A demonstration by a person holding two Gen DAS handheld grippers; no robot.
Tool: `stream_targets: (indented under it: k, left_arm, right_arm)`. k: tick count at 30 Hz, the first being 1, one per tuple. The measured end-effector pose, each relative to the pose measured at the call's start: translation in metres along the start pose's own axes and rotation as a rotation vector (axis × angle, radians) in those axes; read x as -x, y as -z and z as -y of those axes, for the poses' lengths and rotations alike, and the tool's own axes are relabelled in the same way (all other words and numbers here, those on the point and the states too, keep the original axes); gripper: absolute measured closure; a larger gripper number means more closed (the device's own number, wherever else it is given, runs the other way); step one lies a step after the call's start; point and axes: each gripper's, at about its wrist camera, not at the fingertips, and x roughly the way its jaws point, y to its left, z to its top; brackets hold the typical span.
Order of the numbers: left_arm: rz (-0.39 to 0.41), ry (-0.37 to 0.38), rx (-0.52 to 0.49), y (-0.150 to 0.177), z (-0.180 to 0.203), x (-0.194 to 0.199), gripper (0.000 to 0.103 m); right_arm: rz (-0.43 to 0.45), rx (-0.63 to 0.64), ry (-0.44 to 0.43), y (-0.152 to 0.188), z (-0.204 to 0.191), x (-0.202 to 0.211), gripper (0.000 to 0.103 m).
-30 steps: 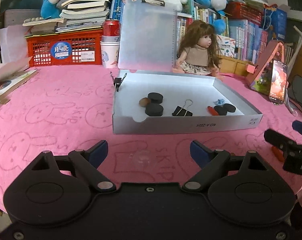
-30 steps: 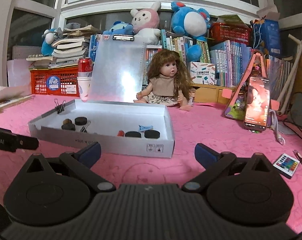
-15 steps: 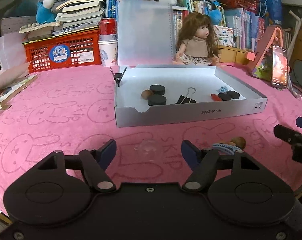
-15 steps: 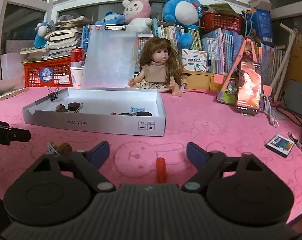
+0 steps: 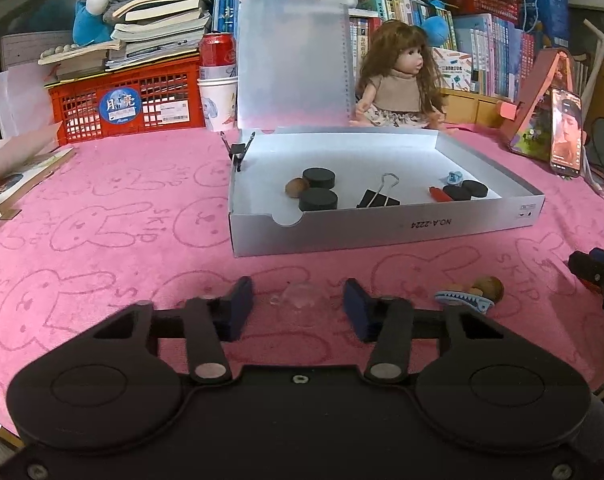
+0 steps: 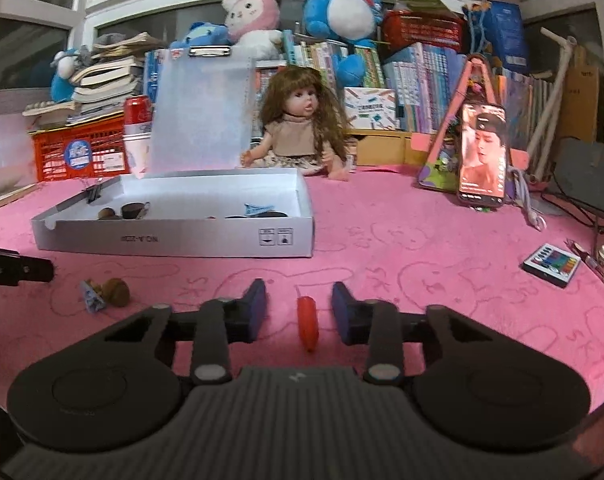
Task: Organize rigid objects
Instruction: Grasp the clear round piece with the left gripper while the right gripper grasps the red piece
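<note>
Pink towelling printed with rabbit outlines covers the table (image 5: 101,220), and both claws hang low over its near edge. Only the left wrist view shows the small clear dome (image 5: 299,298), glassy and hard to make out, lying on the cloth between the blue pads of the left gripper (image 5: 297,308); its jaws have just been closing, and a gap shows on each side of the dome, so they grip nothing. Only the right wrist view shows the red capsule-shaped piece (image 6: 308,322), smooth and rounded, lying lengthwise between the pads of the right gripper (image 6: 299,308), whose jaws have also just been closing and do not touch it. Both views take in the shallow white cardboard box (image 5: 382,224) further back, holding flat black discs (image 5: 318,199), a black binder clip (image 5: 378,198) and a brown nut. Outside the box, near its front wall, lie a blue toothed hair clip (image 5: 464,300) and another brown nut (image 5: 490,288), touching.
</note>
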Motion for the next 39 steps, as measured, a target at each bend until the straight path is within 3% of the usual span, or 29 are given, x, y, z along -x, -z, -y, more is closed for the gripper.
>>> stream_targets:
  k: [1,3,8,26,39]
  left_arm:
    - [0.003,-0.005,0.003,0.000,0.000,0.000,0.072]
    - [0.008,-0.004,0.006,0.000,-0.001,0.001,0.076]
    - [0.009,0.011,0.004,-0.001,0.001,0.003,0.077]
    - [0.046,0.047,0.005,-0.022,0.007,0.023,0.077]
    - [0.049,0.083,0.031,-0.064,0.005,0.010,0.077]
  right_arm:
    - [-0.004,-0.006,0.003,0.000,0.001,-0.001,0.069]
    - [-0.019,-0.015,0.007,0.001,0.002,-0.004,0.070]
    - [-0.037,-0.023,-0.005,0.002,0.002,-0.006,0.089]
    - [0.017,0.020,-0.082,-0.024,-0.022,-0.007,0.089]
    - [0.006,-0.037,-0.117,-0.057,-0.024,-0.028,0.089]
